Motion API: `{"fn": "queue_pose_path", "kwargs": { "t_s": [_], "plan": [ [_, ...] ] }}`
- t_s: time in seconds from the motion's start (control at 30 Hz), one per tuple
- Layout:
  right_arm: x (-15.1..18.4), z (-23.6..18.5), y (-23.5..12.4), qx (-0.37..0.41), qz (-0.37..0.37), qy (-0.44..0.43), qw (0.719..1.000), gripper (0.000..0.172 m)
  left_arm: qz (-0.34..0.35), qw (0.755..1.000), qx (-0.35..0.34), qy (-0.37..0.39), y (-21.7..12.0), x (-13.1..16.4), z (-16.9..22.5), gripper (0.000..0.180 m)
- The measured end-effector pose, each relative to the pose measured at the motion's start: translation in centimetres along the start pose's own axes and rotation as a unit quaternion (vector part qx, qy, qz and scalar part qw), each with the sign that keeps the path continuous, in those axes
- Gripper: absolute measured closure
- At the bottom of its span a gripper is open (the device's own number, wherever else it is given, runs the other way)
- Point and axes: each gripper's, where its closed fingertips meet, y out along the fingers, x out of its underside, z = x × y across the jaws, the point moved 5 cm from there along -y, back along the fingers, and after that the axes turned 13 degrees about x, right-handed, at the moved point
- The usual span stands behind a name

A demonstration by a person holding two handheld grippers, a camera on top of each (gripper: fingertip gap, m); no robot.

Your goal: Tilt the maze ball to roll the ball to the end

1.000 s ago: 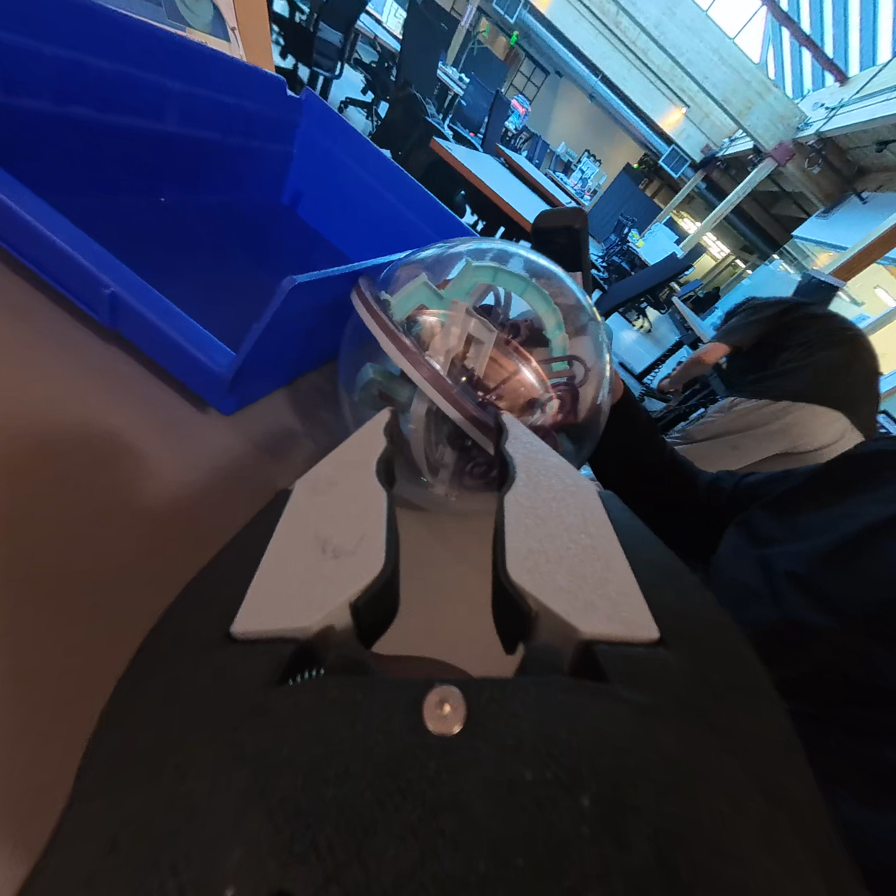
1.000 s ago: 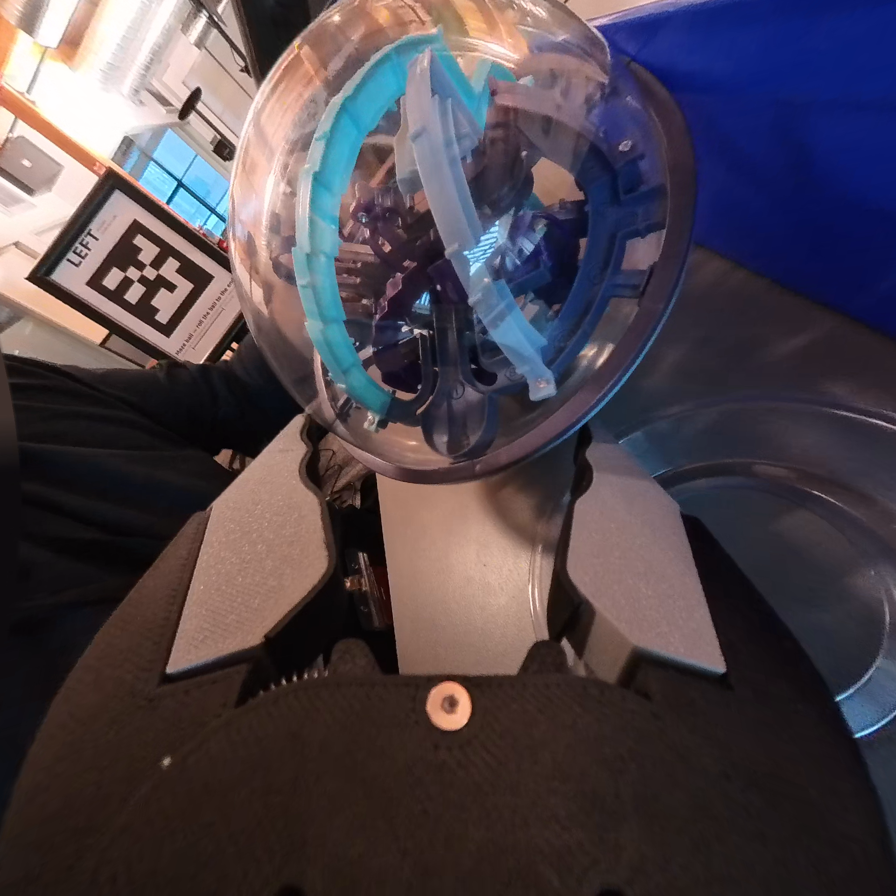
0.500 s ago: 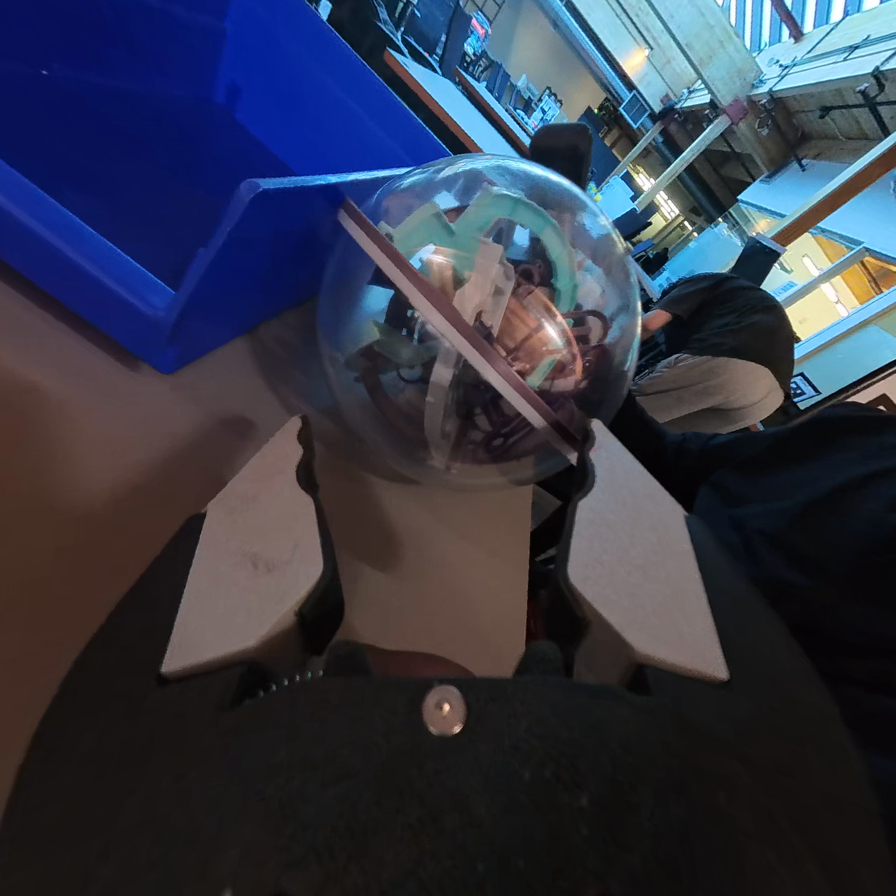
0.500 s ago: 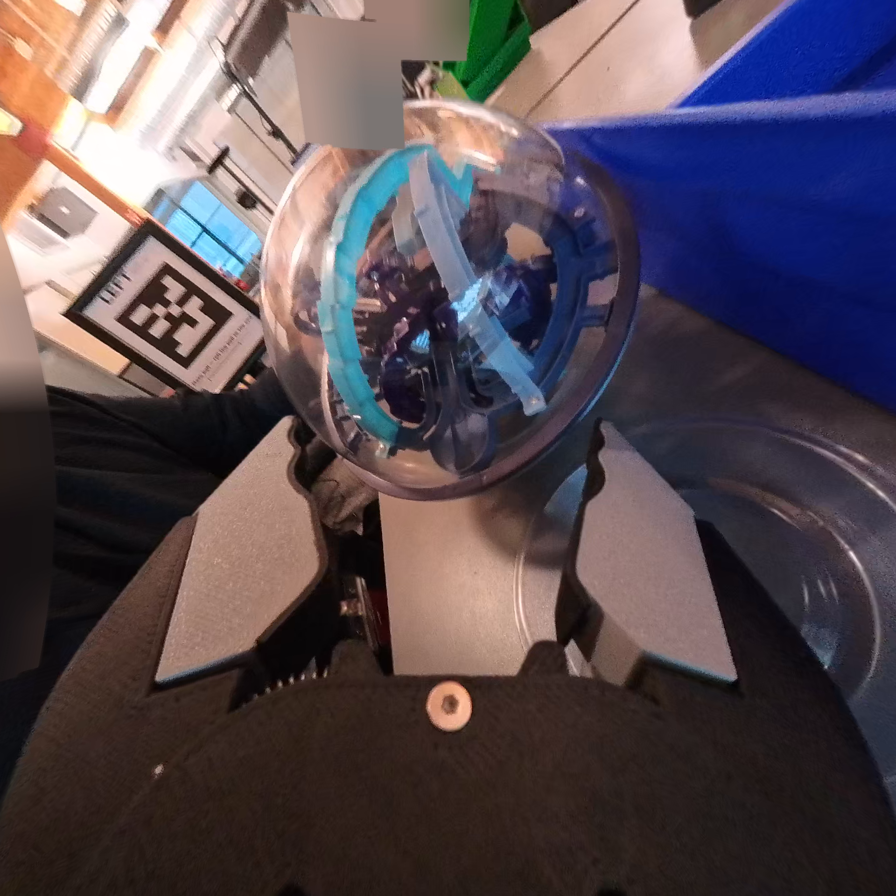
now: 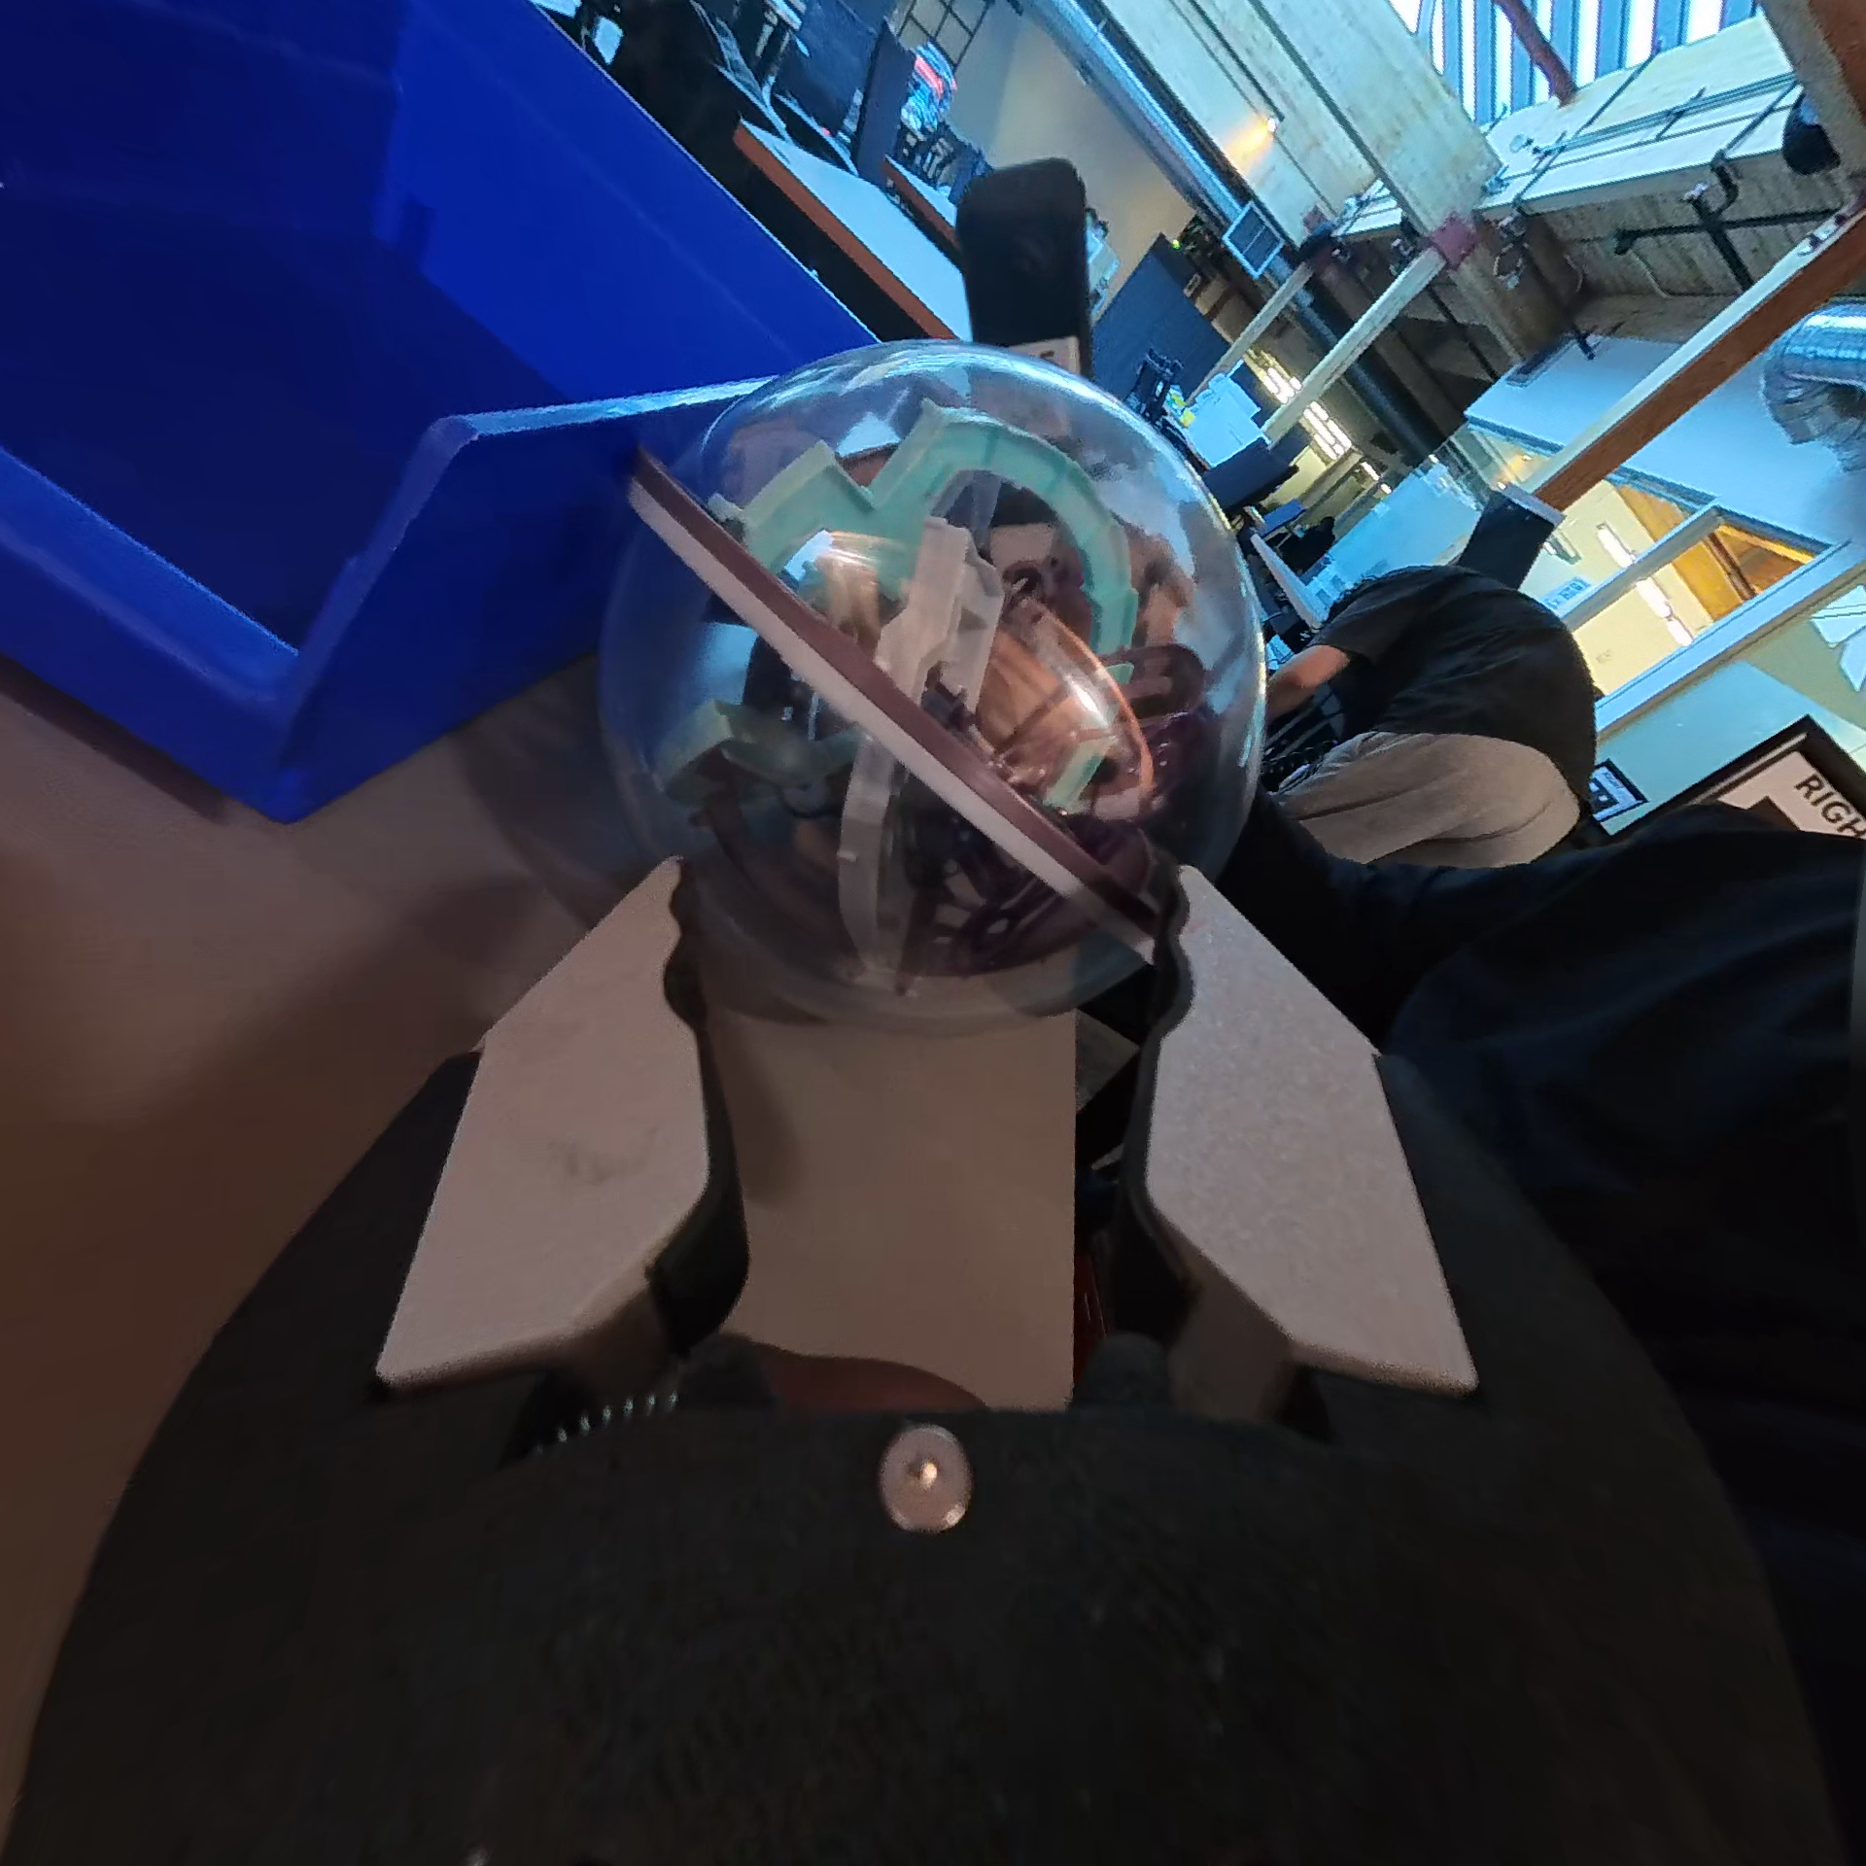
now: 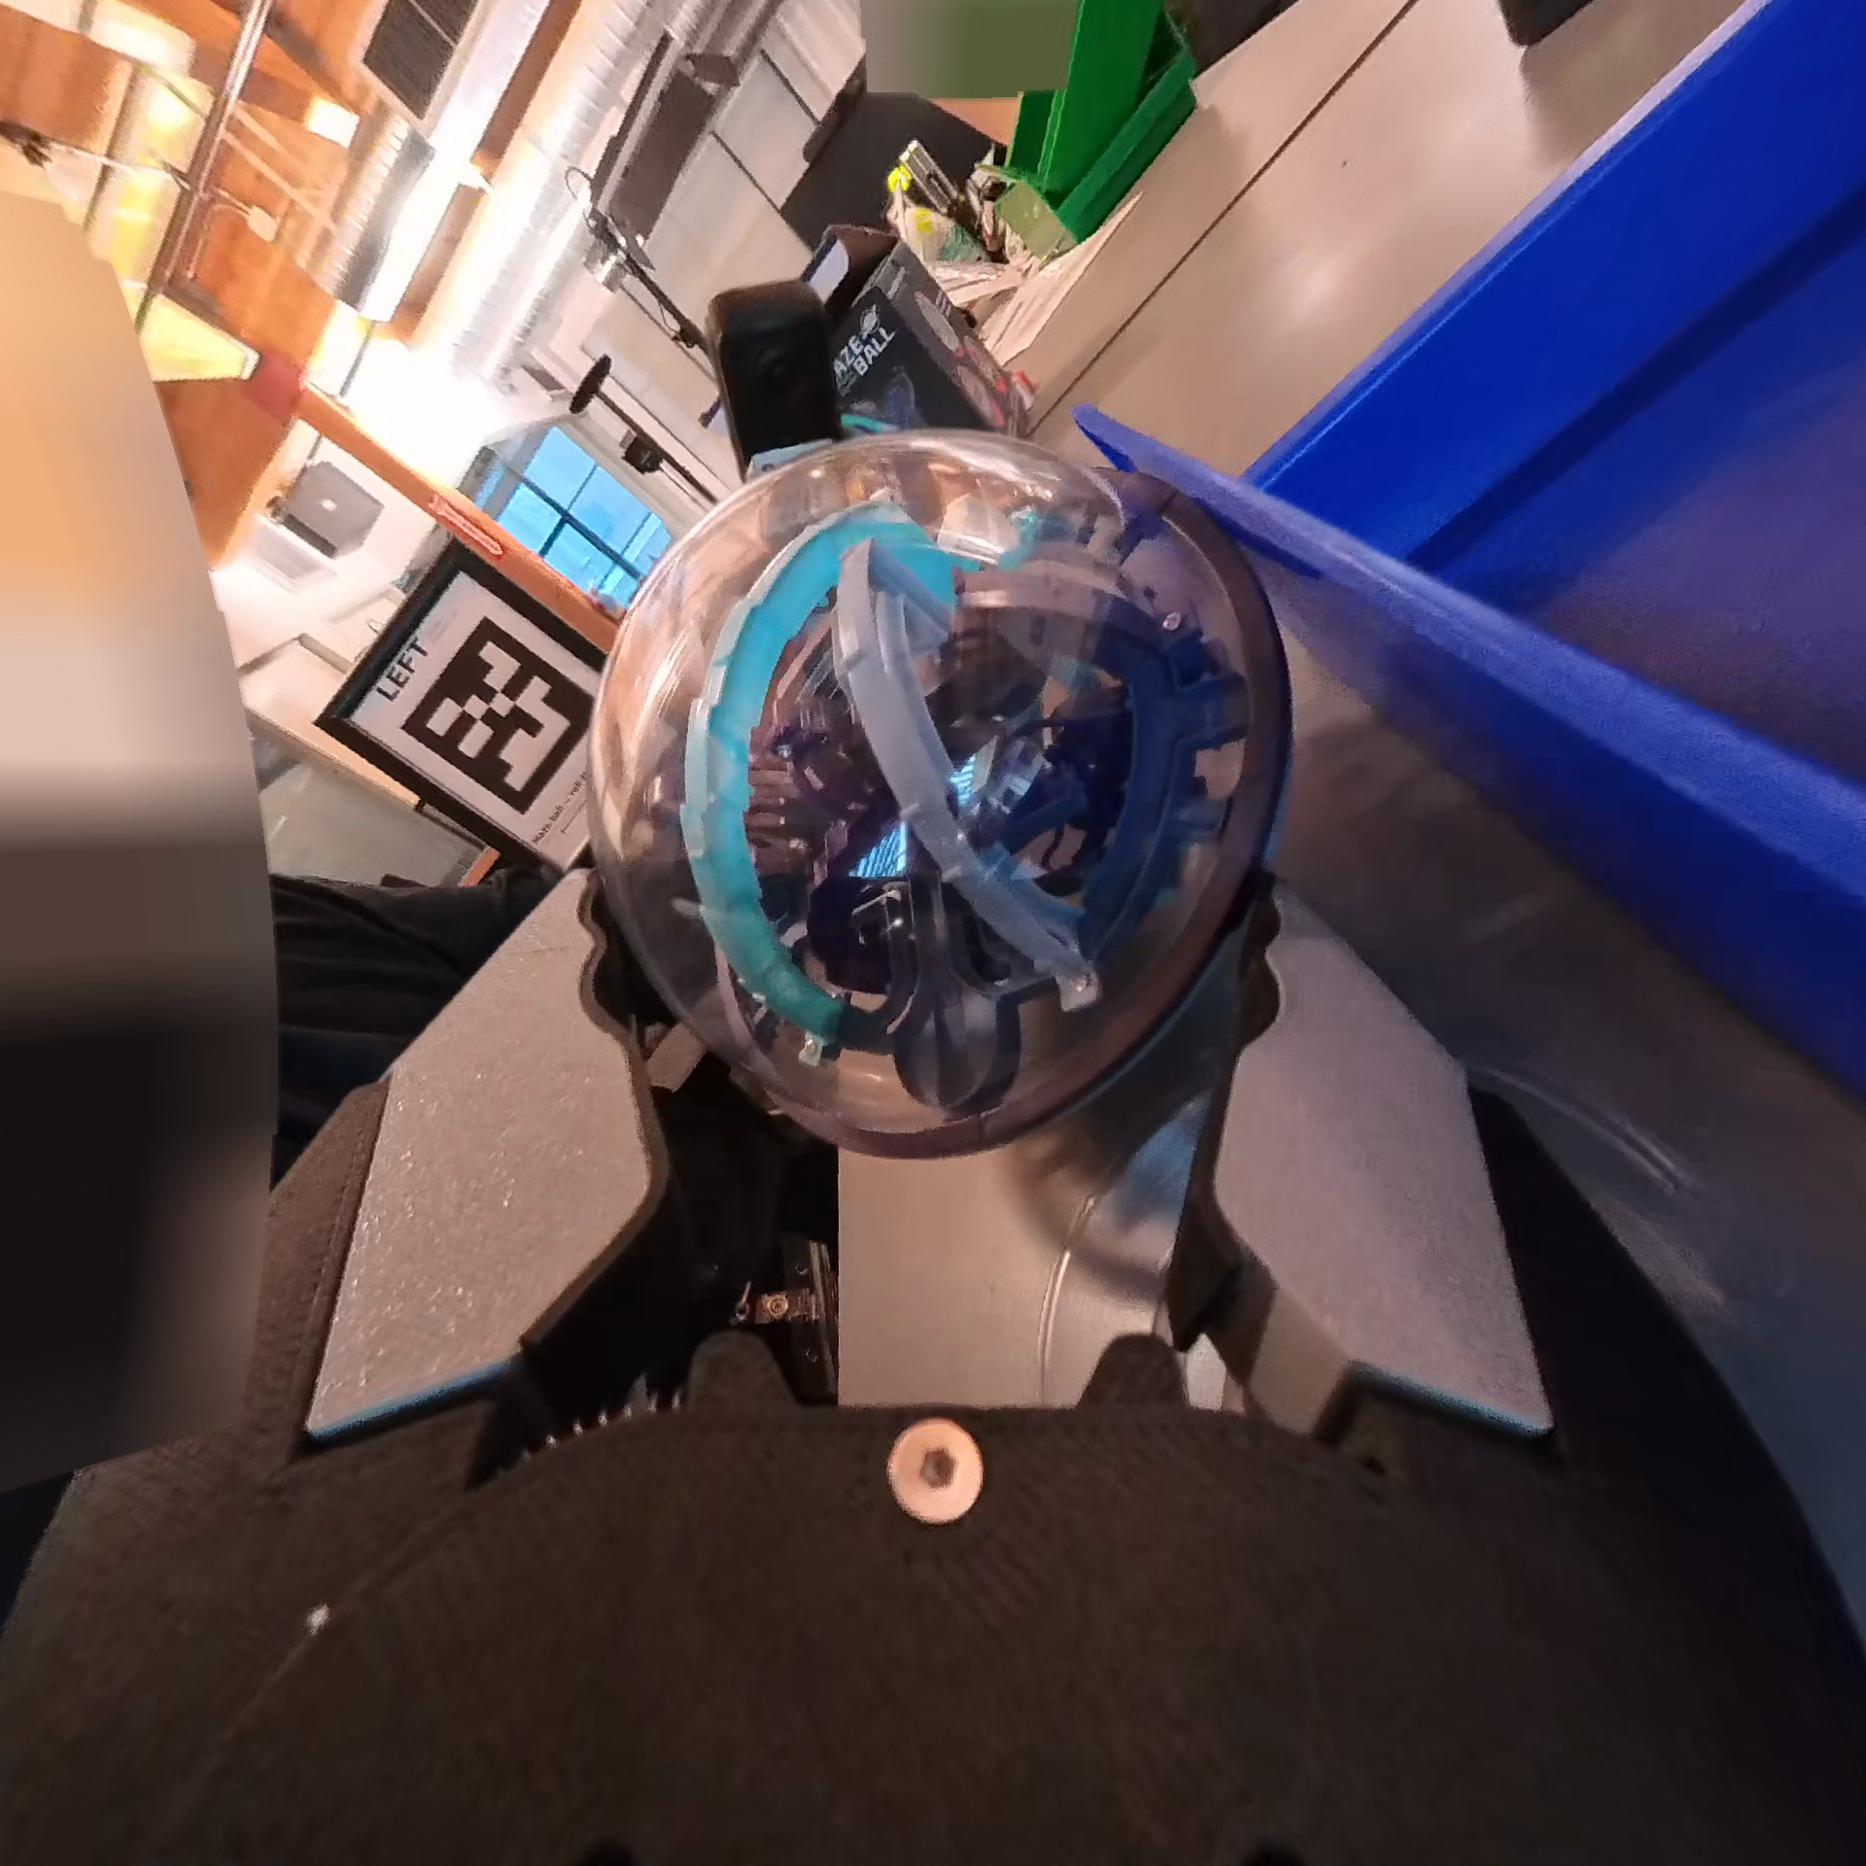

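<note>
The maze ball is a clear sphere with teal, white and dark purple tracks inside and a dark rim band around it. In the left wrist view my left gripper grips its lower part, with one fingertip on the clear shell and the other on the rim band. In the right wrist view the ball sits between the fingers of my right gripper, both pressed on its sides. The ball is held between the two grippers, which face each other. I cannot make out the small ball inside.
A big blue bin stands just behind the ball, its corner close to it in the right wrist view. A clear round dish lies on the grey table under the right gripper. The operator's dark sleeve is on the right.
My left gripper let go of its narrow grip low on the ball, opened wide, and has closed on a broader part. The ball tilted and moved away from the right camera, still in the right gripper.
</note>
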Motion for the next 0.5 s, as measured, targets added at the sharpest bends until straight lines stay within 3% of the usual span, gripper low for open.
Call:
{"fn": "queue_pose_path", "kwargs": {
  "t_s": [0.23, 0.5],
  "plan": [
    [0.15, 0.06, 1.01, -0.013, -0.001, 0.014, 1.0, 0.044, 0.003, 1.0, 0.01, 0.004, 0.27, -0.41, -0.08, 0.092],
    [0.45, 0.24, 0.48, -0.012, 0.004, 0.018, 1.0, 0.047, 0.008, 1.0, -0.003, 0.001, -0.08, -0.2, -0.16, 0.088]
  ]
}}
